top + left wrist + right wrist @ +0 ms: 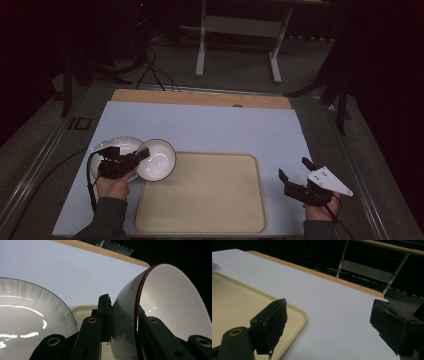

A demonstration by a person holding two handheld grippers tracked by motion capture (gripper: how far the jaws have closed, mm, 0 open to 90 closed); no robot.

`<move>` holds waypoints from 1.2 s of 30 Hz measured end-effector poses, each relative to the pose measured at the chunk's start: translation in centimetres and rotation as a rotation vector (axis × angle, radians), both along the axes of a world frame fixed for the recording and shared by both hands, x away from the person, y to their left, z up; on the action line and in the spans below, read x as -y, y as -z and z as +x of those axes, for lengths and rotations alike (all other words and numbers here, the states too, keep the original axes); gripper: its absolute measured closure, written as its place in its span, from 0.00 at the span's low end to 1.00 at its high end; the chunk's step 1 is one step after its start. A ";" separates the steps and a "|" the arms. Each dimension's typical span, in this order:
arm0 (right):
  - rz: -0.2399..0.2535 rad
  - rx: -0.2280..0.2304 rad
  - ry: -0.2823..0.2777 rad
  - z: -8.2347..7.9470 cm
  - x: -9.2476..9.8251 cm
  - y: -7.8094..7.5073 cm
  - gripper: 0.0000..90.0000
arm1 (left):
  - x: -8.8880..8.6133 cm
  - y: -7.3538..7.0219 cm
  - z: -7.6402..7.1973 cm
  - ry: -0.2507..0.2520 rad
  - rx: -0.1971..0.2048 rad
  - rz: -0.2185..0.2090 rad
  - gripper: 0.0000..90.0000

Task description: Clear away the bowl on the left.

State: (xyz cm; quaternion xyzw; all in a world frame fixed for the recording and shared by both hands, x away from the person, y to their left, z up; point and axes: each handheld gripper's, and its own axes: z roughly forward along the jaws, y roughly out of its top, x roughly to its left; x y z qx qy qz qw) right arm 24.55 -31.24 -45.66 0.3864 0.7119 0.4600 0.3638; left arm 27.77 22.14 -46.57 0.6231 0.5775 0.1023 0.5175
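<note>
Gripping the wall of a white bowl [156, 159], with the left gripper [142, 154] reaching up and to the right from the left hand [116, 184] low at the left of the high view, forearm and dark sleeve [106, 220] coming in from the bottom edge. Held tilted on its side, opening turned toward the tray [200, 220], hanging over the tray's near-left corner and just beside a second bowl [117, 146] lying on the pale blue mat [210, 127]. Seen close in the left gripper view: one black jaw pressed on the grey outer wall, the other on the white inside, the dark-rimmed bowl [170, 300] clamped between them, with the striped inner wall of the second bowl [27, 315] at lower left and a strip of tray [82, 311] behind. Resting low at the right of the high view, the right hand [320, 210] with the right gripper [292, 169] pointed up and left, jaws wide apart with nothing between them, grey three-cornered plate [329, 182] on top. Looking along those spread jaws in the right gripper view, right gripper [329, 322] hovering over bare mat [342, 315] just off the tray's rounded corner [299, 315], well apart from both bowls. Farther back, the wooden table edge [200, 97] past the mat, then grey floor with black cables [155, 75] and the white legs of a stand [240, 40] in the dark; nothing standing between bowl and tray.
</note>
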 end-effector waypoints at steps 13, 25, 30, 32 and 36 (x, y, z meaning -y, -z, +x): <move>-0.001 -0.001 0.000 0.0 0.0 0.0 0.15 | 1.1 0.1 0.1 0.023 -0.004 0.014 0.87; 0.000 -0.002 -0.002 0.0 0.0 0.0 0.15 | 2.4 0.5 0.3 0.051 -0.012 0.025 0.87; 0.000 -0.002 -0.003 0.0 0.0 0.0 0.15 | 2.7 0.6 0.3 0.061 -0.013 0.032 0.87; 0.000 -0.002 -0.003 0.0 0.0 0.0 0.15 | 2.9 0.6 0.3 0.067 -0.010 0.035 0.87; 0.002 -0.003 -0.001 0.0 0.0 0.0 0.15 | 3.3 0.7 0.4 0.076 -0.010 0.042 0.87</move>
